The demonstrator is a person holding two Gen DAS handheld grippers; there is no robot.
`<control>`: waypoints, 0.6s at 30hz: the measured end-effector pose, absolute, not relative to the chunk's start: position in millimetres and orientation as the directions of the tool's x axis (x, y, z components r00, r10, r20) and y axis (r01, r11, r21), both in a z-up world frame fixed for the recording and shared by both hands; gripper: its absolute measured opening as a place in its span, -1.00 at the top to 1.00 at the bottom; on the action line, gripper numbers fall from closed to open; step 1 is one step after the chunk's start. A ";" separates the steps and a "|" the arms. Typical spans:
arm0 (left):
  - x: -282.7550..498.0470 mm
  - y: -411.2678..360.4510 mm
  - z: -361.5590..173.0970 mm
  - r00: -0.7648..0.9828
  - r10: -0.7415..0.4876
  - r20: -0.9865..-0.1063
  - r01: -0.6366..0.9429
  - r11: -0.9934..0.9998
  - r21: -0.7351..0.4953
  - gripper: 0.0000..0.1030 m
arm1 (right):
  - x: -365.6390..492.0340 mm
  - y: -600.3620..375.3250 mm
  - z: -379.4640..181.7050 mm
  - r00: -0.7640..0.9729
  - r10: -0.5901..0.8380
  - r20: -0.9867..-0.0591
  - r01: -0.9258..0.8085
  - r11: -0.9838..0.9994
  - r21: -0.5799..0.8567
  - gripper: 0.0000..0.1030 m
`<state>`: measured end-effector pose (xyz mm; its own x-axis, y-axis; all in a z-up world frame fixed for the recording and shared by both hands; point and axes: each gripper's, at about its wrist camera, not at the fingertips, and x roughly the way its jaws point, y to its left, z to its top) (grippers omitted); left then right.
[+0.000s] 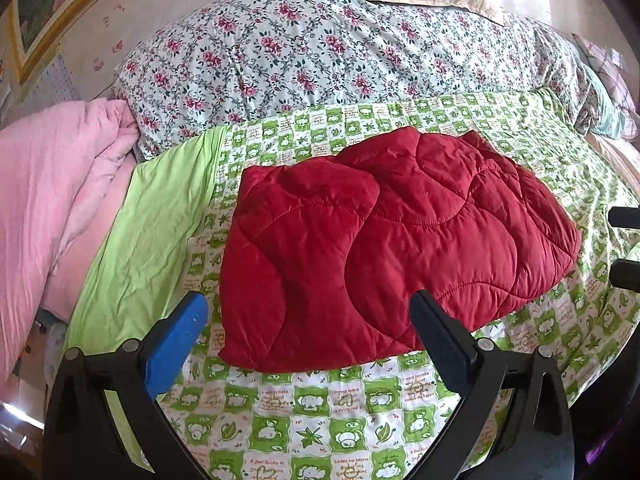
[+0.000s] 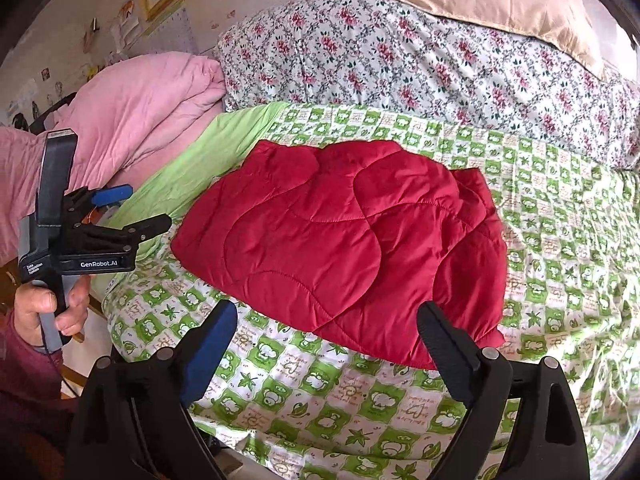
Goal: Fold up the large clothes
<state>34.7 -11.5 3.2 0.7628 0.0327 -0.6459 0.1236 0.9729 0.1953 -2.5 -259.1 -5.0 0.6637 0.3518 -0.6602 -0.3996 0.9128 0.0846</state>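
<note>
The jacket is a red quilted, puffy garment stitched in broad curved seams, its cloth faintly shiny. It lies folded into a compact, roughly rectangular bundle — flat, with at least two thicknesses showing where one panel overlaps another along a curved edge down the middle. More layers peek out along its far right edge. The surface is lightly creased, the corners rounded and plump. It rests on a green-and-white patterned sheet, near the bed's front edge — nothing touching it.
</note>
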 end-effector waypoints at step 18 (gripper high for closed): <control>70.0 -17.6 -11.1 0.739 0.093 -0.667 0.125 0.954 0.272 -0.97 | 43.5 -260.4 -41.6 0.602 0.305 -0.738 -0.379 0.922 0.071 -0.84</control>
<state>70.0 -17.6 -11.1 0.7389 0.0931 -0.6673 0.1253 0.9541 0.2718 43.5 -260.4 -41.6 0.6018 0.3047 -0.7383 -0.3794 0.9225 0.0715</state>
